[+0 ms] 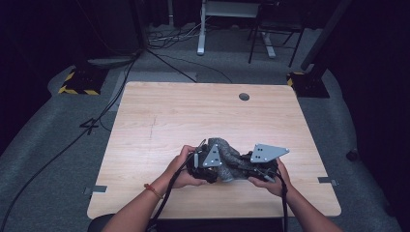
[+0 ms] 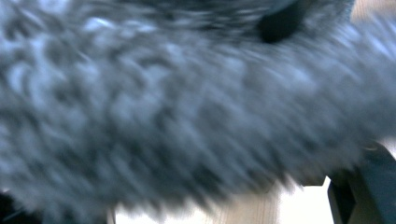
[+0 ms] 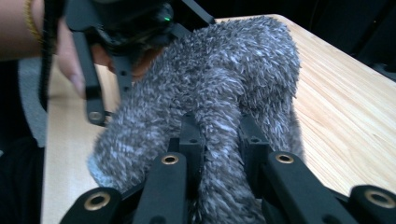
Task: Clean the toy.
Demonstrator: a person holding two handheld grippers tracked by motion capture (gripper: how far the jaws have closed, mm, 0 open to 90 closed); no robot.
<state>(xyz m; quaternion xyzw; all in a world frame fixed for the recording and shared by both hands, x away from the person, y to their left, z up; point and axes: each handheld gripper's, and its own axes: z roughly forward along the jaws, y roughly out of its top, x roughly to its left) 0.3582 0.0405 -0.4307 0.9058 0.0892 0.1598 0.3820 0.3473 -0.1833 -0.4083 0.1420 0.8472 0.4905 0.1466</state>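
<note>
Nearest in the right gripper view, the right gripper [image 3: 219,140] has its two black jaws pinching a fold of a grey fuzzy sock [image 3: 224,84], the fabric squeezed into a ridge between them. Just beyond, the left gripper [image 3: 107,112] reaches into the same sock from the other end, with the person's hand [image 3: 70,60] behind it; its jaws are buried in the fuzz.

In the left gripper view the sock [image 2: 187,116] lies right against the lens as a blurred grey mass, so the jaws themselves are hidden there; they are pressed nearly together, and the fabric bunched around them points to a grip on the sock.

From the high view, the sock [image 1: 231,162] is bunched up between the two grippers above the near middle of the wooden table [image 1: 159,121], close to the person's edge. The left gripper [image 1: 205,166] holds its left end and the right gripper [image 1: 258,169] its right end, each with a grey three-cornered plate on top. Farther off, a small round dark hole [image 1: 244,96] sits near the table's far edge. Beyond the table lie grey floor [image 1: 58,145], cables and a chair's legs [image 1: 270,43].
</note>
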